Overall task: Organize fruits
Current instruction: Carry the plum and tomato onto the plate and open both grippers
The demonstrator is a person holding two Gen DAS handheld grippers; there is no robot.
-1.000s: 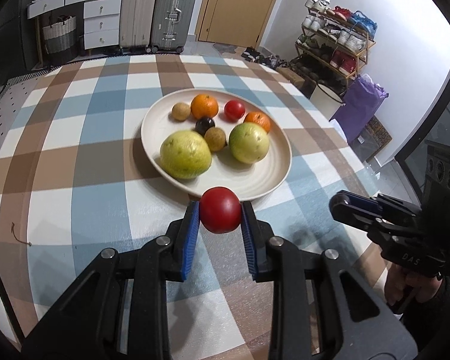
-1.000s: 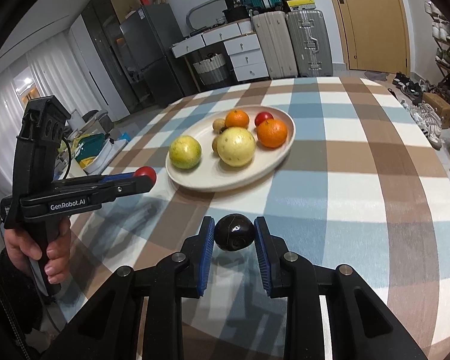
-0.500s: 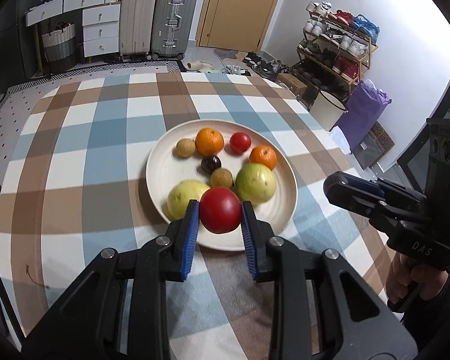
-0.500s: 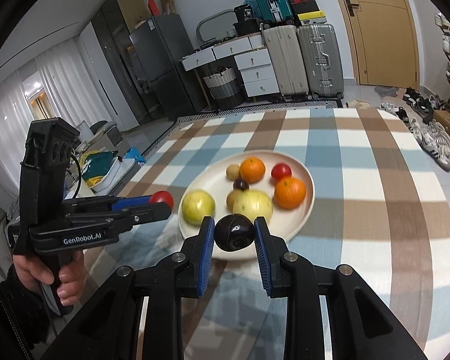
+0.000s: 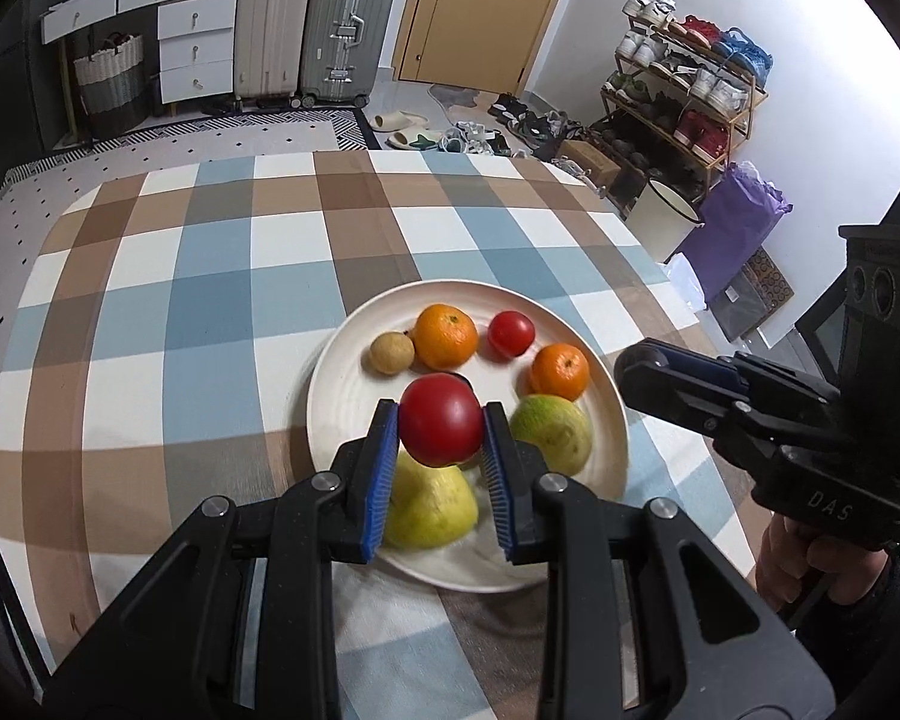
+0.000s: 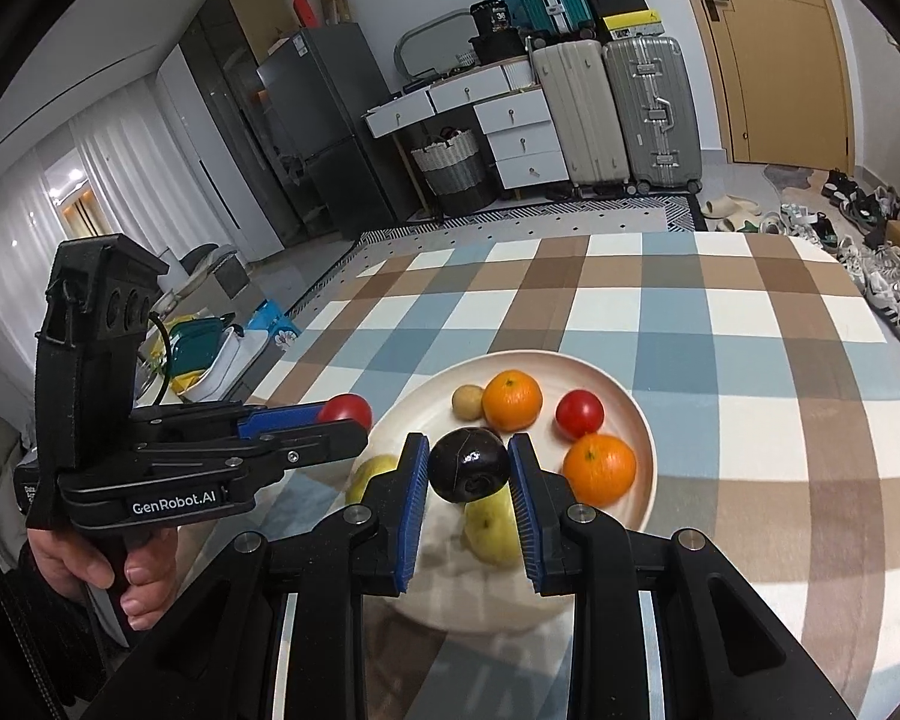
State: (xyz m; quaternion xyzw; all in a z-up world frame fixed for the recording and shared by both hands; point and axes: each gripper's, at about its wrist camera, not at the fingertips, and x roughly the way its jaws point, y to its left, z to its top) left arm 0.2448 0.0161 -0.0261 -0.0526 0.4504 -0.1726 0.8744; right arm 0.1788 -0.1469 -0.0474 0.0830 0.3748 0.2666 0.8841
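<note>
My left gripper (image 5: 441, 429) is shut on a red tomato (image 5: 441, 420) and holds it above the near part of the cream plate (image 5: 336, 384). My right gripper (image 6: 468, 468) is shut on a dark purple fruit (image 6: 468, 465) above the same plate (image 6: 642, 420). On the plate lie two oranges (image 5: 447, 336) (image 5: 559, 369), a small red tomato (image 5: 511, 333), a small brown fruit (image 5: 392, 353) and two yellow-green fruits (image 5: 552, 432) (image 5: 429, 507). The left gripper also shows in the right wrist view (image 6: 345, 420).
The plate sits on a checked tablecloth (image 5: 210, 300) on a table. Beyond the far edge stand suitcases (image 5: 342, 24) and white drawers (image 5: 195, 48). A shoe rack (image 5: 690, 90) and a purple bag (image 5: 738, 228) stand to the right.
Both grippers have risen and moved forward over the plate, each still holding its fruit. The plate now lies under the fingertips instead of ahead of them.
</note>
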